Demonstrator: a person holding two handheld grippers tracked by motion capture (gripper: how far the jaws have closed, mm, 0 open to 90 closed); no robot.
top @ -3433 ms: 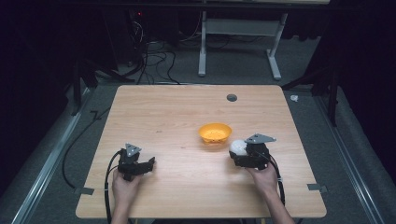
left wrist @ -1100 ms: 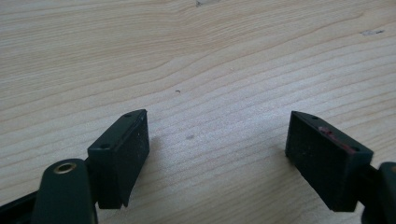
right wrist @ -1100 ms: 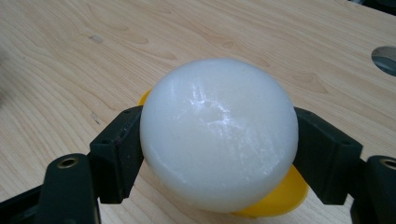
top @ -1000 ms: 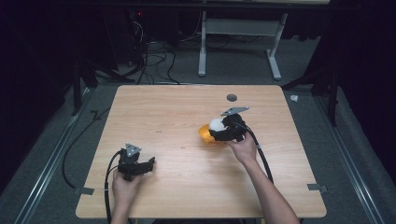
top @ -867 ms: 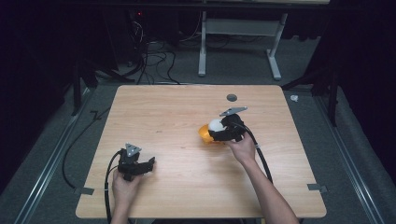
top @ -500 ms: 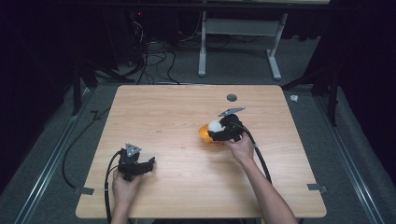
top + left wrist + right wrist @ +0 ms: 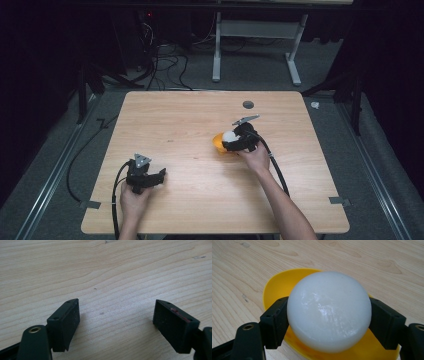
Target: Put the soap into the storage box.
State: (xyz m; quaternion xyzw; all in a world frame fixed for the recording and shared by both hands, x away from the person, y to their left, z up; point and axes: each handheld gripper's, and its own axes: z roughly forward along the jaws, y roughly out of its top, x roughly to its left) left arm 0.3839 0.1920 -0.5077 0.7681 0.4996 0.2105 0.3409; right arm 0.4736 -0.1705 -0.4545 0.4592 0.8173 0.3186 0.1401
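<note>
The right gripper (image 7: 231,141) was clamped on a white ball (image 7: 329,317). Its two black jaws pressed on the ball's two sides, one at 9 o'clock and one at 3 o'clock in the right gripper view. The ball was smooth and shiny, with a flat-looking face turned toward the camera.

Right behind and under the ball sat a yellow bowl (image 7: 277,285). The ball hung over the bowl's open top. I could not tell if the ball touched the bowl.

In the high view, the bowl (image 7: 217,142) peeked out at the 9 o'clock side of the right gripper, and the ball (image 7: 229,135) showed as a small white spot on top of it. They were a little to the 3 o'clock side of the middle of the wooden table (image 7: 175,120). A small dark round hole (image 7: 248,104) in the table was at 12 o'clock from the gripper, well apart from it.

The left gripper (image 7: 159,176) rested near the table's 7 o'clock corner, far from the bowl. Its jaws stood wide apart in the left gripper view (image 7: 116,320), with just bare wood between them. The person's left hand (image 7: 131,196) held it low on the table.
</note>
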